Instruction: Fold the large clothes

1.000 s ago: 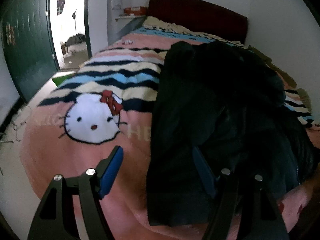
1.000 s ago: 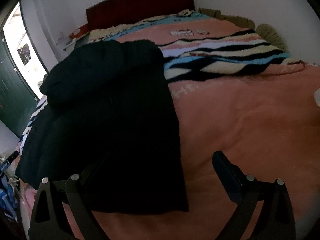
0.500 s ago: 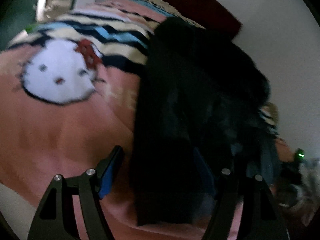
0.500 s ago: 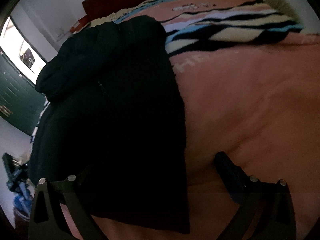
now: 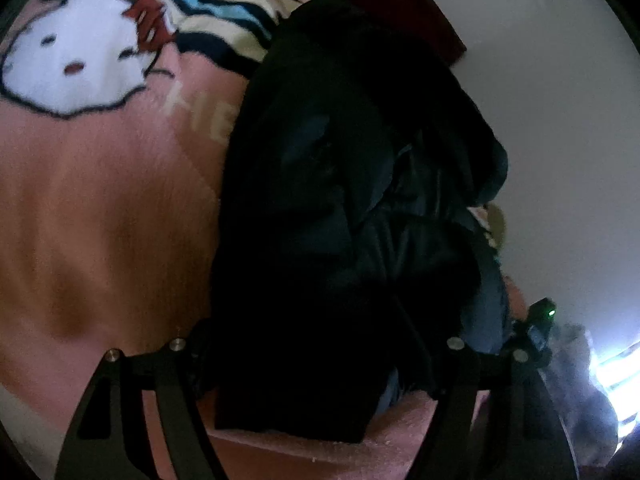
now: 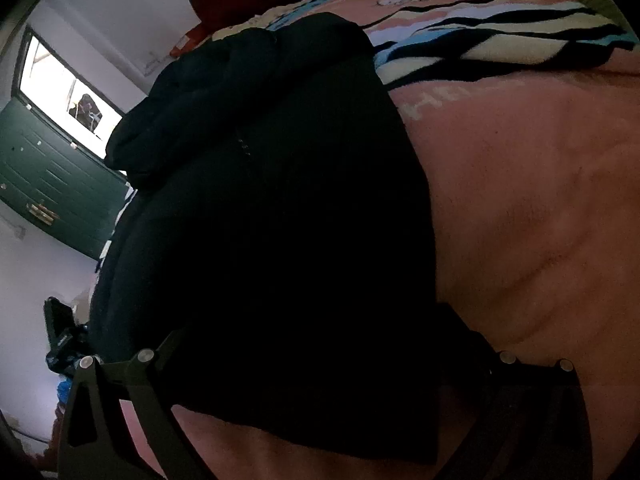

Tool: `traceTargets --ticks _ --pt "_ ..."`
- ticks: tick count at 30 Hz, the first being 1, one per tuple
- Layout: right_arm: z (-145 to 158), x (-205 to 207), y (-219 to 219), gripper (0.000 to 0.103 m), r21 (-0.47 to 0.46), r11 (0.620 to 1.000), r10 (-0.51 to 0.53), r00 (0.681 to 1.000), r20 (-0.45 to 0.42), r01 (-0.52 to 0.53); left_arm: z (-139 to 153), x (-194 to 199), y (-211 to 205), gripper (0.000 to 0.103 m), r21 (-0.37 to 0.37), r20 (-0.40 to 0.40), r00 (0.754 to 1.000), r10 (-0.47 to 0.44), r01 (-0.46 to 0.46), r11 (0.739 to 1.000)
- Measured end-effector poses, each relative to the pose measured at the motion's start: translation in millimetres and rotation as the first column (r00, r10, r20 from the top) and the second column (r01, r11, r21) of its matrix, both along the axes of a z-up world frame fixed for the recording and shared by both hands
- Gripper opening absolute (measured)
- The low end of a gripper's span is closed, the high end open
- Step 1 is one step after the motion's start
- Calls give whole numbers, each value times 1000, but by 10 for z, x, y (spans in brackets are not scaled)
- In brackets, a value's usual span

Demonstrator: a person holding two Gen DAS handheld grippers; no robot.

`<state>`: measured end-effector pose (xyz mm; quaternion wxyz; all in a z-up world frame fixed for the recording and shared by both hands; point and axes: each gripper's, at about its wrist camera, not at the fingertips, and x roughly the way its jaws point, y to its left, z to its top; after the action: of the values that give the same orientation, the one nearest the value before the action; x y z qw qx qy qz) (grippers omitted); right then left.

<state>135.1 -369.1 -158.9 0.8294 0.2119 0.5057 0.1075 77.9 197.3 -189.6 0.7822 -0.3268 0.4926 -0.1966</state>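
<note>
Coat: a big black puffy coat lay on the bed, on top of the pink blanket. It was partly folded, with its near hem close to the edge of the bed.
Coat from the right camera: the coat filled the left and middle of the picture, and its straight side edge ran down the blanket.
Left gripper: the left gripper was low over the near hem of the coat. Its fingers were wide apart, one on each side of the hem. The tips were lost in the dark cloth, so I could not tell if they touched it. The fingers had just been opening a bit more, with the coat between them.
Right gripper: the right gripper was also low over the near hem. Its fingers stood wide apart with the hem between them. The tips were too dark to see clearly.
Blanket: it had a white cartoon cat face with a red bow, and wavy black, blue and cream stripes farther up.
Headboard: a dark red headboard stood at the far end of the bed.
Door: a green door stood open at the left in the right camera.
</note>
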Motion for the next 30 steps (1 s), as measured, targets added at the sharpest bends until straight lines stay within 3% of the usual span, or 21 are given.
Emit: traceTargets --ticks 8,10,12,15,18,20,24,28,30 --pt "16 31 -151 100 111 994 -21 1000 -11 22 92 138 -68 73 -81 3 1000 -21 21 996" --pt "20 31 -168 94 133 991 -21 1000 -14 23 99 101 -73 71 -79 3 1000 -24 25 997" --pt "2 33 -181 77 156 988 -16 1000 -26 19 111 78 -91 71 -74 8 1000 -25 26 997" --pt "-28 -8 -197 64 178 984 -9 999 -34 14 161 34 -106 70 -80 32 999 -19 22 997" --pt "-39 -39 -168 59 189 982 13 999 -37 -6 238 37 -156 55 -89 59 998 -7 12 996" --pt "-36 -27 -155 55 189 982 25 999 -36 -18 285 20 -156 39 -91 73 997 2 5 996" --pt "38 -55 -124 35 209 977 38 999 8 -39 307 -7 -173 33 -96 81 997 16 -8 995" --pt "9 -20 -137 34 206 978 39 999 9 -41 252 18 -162 33 -101 51 999 19 -14 995" --pt "-26 1 -143 42 209 977 36 999 0 -36 203 -1 -97 38 -92 30 999 31 -28 995"
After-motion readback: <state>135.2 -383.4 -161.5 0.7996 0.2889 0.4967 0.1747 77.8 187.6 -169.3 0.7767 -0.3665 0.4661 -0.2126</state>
